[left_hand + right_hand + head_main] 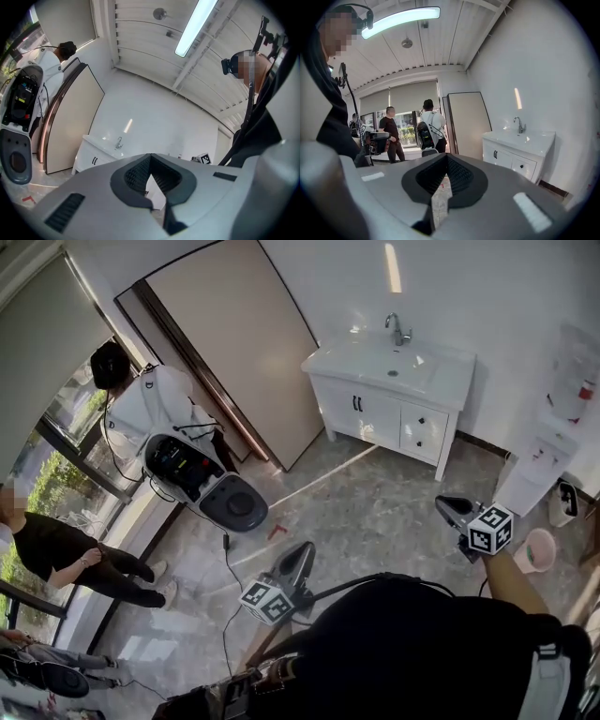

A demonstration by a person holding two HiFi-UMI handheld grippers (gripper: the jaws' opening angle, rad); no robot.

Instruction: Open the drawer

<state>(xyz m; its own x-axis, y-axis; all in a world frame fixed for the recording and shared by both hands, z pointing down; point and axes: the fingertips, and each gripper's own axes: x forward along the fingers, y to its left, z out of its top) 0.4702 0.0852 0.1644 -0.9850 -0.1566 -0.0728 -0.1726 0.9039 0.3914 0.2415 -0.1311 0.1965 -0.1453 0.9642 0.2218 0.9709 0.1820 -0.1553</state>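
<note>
— What stands before the vanity (394, 409)?

— Only marbled floor (375, 512), open right up to its doors and the drawer front (424, 432).

— And the sides?

— On the left a grey-and-white machine (202, 479) lies on the floor, a cable (226, 559) trailing from it, with a big panel (239, 343) leaning on the wall behind. On the right a white appliance (539, 470) stands just beside the vanity's end, and a pink bucket (536, 551) sits nearer us.
</note>
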